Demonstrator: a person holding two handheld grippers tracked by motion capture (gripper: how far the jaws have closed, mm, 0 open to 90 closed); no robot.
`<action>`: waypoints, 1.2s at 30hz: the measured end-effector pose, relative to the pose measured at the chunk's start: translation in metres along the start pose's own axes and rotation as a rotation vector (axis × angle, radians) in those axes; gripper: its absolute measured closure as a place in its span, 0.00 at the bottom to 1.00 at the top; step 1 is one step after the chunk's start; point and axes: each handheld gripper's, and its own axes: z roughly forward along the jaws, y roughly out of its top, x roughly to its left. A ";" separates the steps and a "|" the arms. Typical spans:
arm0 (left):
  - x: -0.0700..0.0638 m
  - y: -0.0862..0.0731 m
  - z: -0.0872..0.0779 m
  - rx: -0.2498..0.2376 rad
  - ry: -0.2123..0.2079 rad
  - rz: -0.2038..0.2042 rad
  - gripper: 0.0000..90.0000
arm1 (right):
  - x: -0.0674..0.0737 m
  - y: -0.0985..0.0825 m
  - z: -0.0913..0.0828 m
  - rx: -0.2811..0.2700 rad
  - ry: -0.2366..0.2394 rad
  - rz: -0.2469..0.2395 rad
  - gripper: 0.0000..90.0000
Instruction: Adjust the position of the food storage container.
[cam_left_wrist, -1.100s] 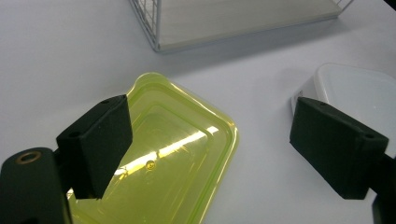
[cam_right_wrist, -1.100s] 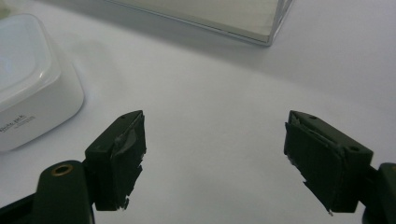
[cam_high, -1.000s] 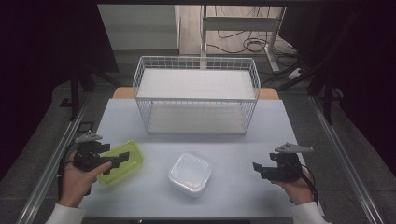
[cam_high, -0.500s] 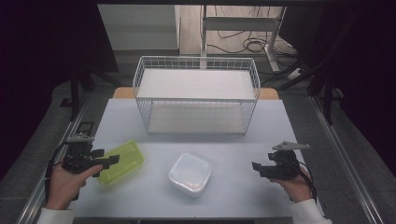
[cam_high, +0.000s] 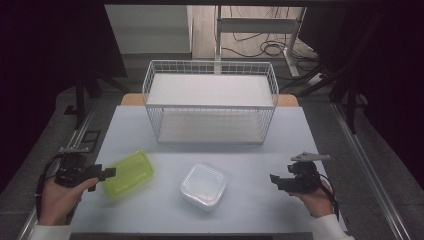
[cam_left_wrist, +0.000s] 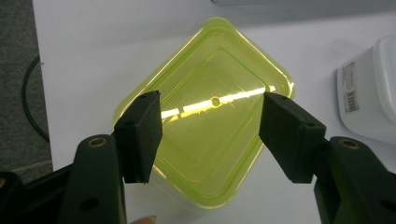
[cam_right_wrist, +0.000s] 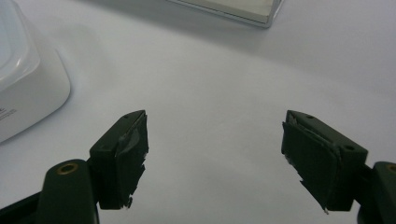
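Left gripper (cam_high: 107, 173) has slid toward 9 o'clock off the yellow-green container (cam_high: 129, 172); its fingers (cam_left_wrist: 140, 135) have just been closing, part open, gripping nothing. Container lies at the white surface's (cam_high: 250, 160) 8 o'clock, beside a clear lidded box (cam_high: 203, 186). Right gripper (cam_high: 273, 179) unmoved, fingers wide, empty.

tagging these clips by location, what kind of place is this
Probably a lab or test workshop, not a home: a plain white table on bare metal rails, cables trailing over the floor behind it, and a white wire basket set out with plastic containers.
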 end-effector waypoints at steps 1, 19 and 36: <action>0.004 -0.002 -0.003 0.000 0.017 -0.009 0.44 | 0.002 0.001 0.000 -0.001 -0.002 0.000 0.25; 0.040 -0.024 0.004 0.032 0.036 -0.115 0.87 | -0.001 0.003 0.004 0.010 -0.006 -0.007 0.25; 0.056 -0.034 0.030 0.107 0.053 -0.168 0.98 | -0.002 0.000 0.005 0.025 -0.024 -0.014 0.25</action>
